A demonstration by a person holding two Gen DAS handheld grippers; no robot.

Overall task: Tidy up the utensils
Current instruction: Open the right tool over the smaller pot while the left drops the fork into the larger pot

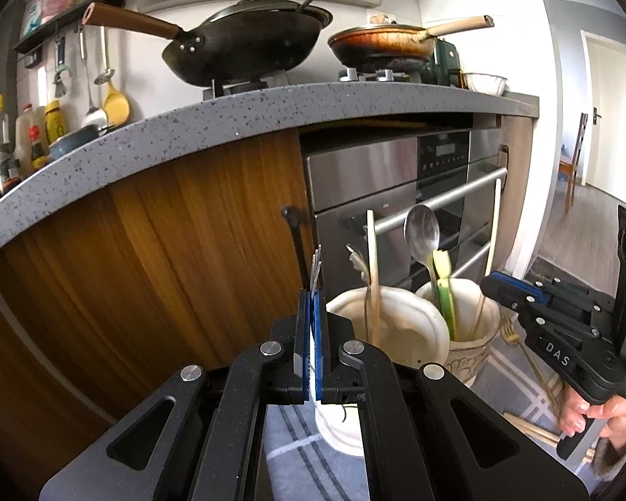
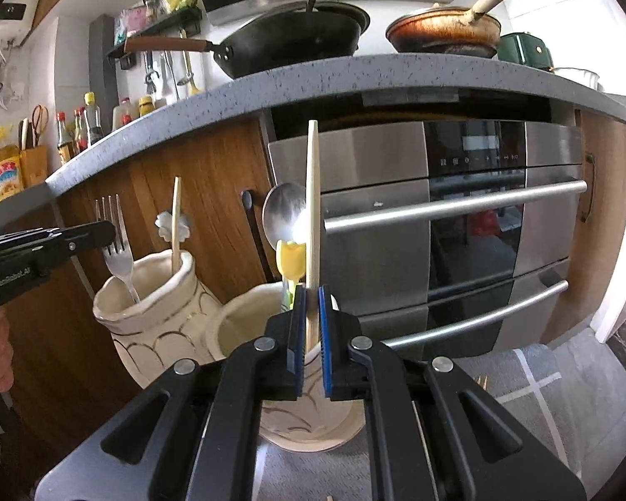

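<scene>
Two pots (image 2: 154, 313) (image 2: 271, 334) stand side by side on the floor mat (image 2: 521, 396), in front of the oven (image 2: 459, 229). A fork (image 2: 119, 250) stands in the left pot, a spoon (image 2: 281, 213) in the right. Two pans (image 2: 296, 37) (image 2: 442, 33) sit up on the counter (image 2: 354, 79).

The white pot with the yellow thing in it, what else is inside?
The pot holds the yellow-topped utensil, a metal spoon, and the wooden chopstick that the right gripper holds. Their lower ends are hidden by its wall.
</scene>
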